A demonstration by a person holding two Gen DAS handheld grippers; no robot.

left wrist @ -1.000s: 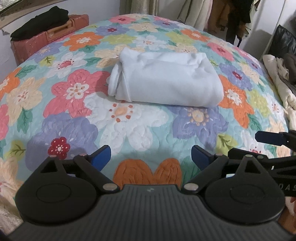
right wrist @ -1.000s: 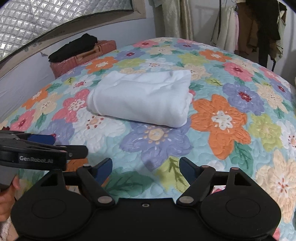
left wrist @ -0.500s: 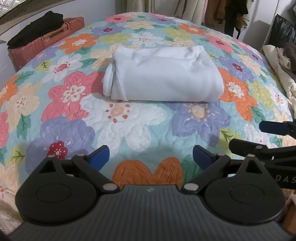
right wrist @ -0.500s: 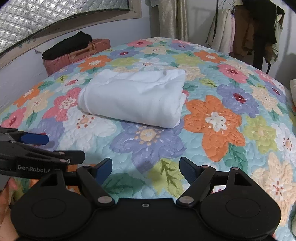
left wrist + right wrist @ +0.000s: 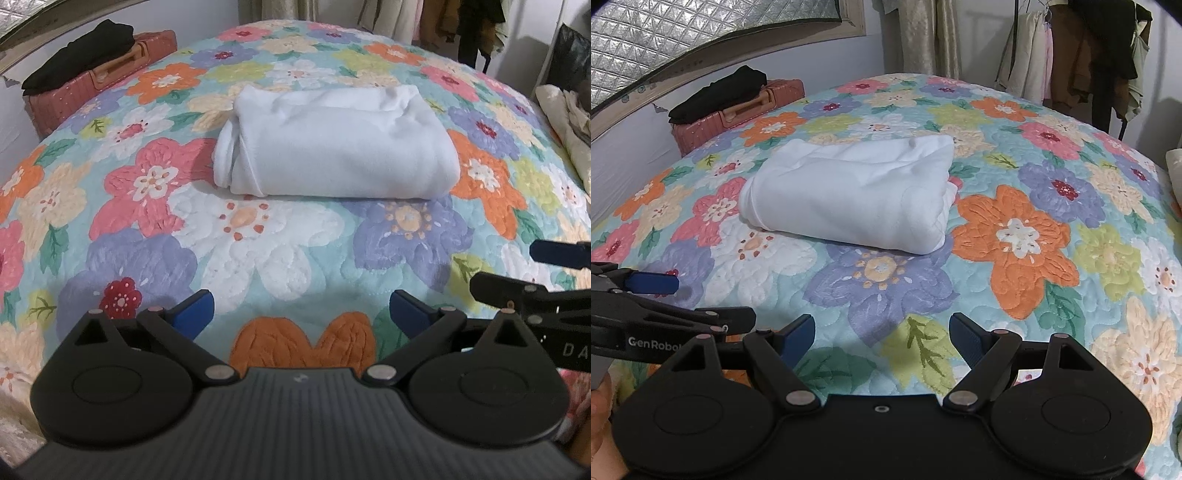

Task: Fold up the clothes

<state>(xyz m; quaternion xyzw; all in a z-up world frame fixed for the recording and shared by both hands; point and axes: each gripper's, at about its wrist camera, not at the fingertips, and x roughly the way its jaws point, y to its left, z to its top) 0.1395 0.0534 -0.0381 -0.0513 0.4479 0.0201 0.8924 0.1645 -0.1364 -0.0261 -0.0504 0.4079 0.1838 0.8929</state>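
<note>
Folded white garment [image 5: 336,147] on a bed covered by a floral quilt [image 5: 258,251], seen from both wrist cameras. The garment lies as a compact, roughly rectangular bundle near the middle of the quilt, its long rounded fold toward the near side and its layered open ends at the left. It rests flat on the quilt, well apart from both grippers and touched by neither.

The left gripper [image 5: 301,310] hangs above the near edge of the quilt, tilted downward toward it. Its jaws have just been opening and now stand wide apart, the blue pads [image 5: 192,310] empty, with only the quilt's orange flower between them. The right gripper [image 5: 882,332] hangs beside it, likewise tilted down, its jaws spread and holding nothing; a green leaf of the quilt pattern shows in the gap. Each gripper appears at the edge of the other's view: the right one at the right in the left wrist view, the left one at the left in the right wrist view, where part of a hand [image 5: 602,417] shows below it.

At the far left of the bed a pink suitcase [image 5: 738,114] lies against the wall with a dark folded garment [image 5: 720,92] on top. Clothes on a rack [image 5: 1082,55] hang beyond the far right side of the bed, and a pale curtain [image 5: 927,37] hangs behind its far edge.
</note>
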